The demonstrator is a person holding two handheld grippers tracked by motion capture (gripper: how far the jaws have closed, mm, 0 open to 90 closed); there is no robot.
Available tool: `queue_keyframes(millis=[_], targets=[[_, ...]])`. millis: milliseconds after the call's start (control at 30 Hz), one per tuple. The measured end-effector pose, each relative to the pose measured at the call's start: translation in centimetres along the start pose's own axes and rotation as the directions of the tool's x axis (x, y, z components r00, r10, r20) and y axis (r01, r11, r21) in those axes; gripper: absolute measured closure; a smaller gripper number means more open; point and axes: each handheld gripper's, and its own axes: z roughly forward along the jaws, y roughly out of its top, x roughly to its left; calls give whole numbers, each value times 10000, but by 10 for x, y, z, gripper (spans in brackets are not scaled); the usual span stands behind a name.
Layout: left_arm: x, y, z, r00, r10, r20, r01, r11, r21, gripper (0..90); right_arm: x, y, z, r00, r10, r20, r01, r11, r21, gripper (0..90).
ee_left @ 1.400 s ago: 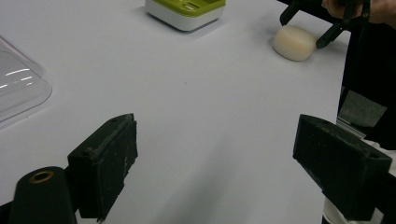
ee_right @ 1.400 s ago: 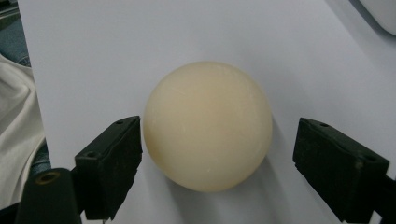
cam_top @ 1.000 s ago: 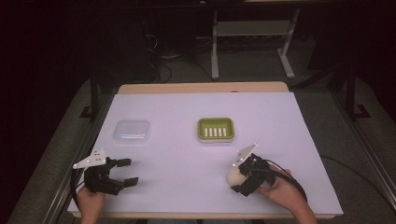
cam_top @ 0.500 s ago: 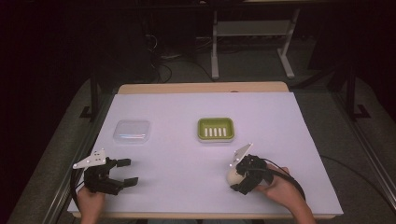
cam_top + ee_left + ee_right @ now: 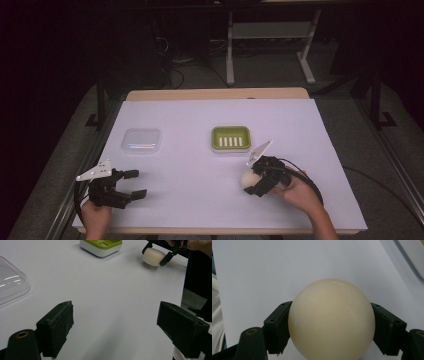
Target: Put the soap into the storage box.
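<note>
Bare table [image 5: 210, 200] around soap [image 5: 247, 179].

- High view: fixed above the person's side, facing forward and down; it takes in the whole white table [image 5: 200, 125] from well back.
- Left gripper view: low over the table, looking across it toward the green tray [image 5: 101, 246] and the cream soap [image 5: 153, 256].
- Right gripper view: very close on that soap [image 5: 331, 320].
- Shared: tray and soap [image 5: 248, 180] appear in the high and left views.
</note>
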Motion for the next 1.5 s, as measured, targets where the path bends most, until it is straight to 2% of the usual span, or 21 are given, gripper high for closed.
queue_keyframes(millis=[200,333,533,600,933,1233,1500], targets=[[1,0,0,10000,-5,-12,5,10000,-14,132,-10,5,-4,9997,179,-150,-184,9992,-349,245],[1,0,-1,10000,-1,-17,1,10000,-28,131,-17,8,-6,9995,136,-280,-154,9977,-655,245],[1,-1,-1,10000,-51,-36,51,10000,-48,132,-22,16,-9,9997,72,-238,-87,9977,-673,245],[1,-1,-1,10000,-51,-42,51,10000,-61,132,-25,18,-10,9995,23,-302,-48,9965,-836,245],[2,-1,-2,10000,-31,-31,31,10000,-74,131,-32,28,-9,9995,-144,-282,121,9968,-791,245],[2,-1,-2,10000,-37,-16,37,10000,-86,132,-41,29,-9,9992,31,-410,-72,9950,-993,245],[3,-1,-3,10000,71,-21,-71,10000,-25,132,-46,45,-15,9995,-196,-249,171,9954,-945,245]])
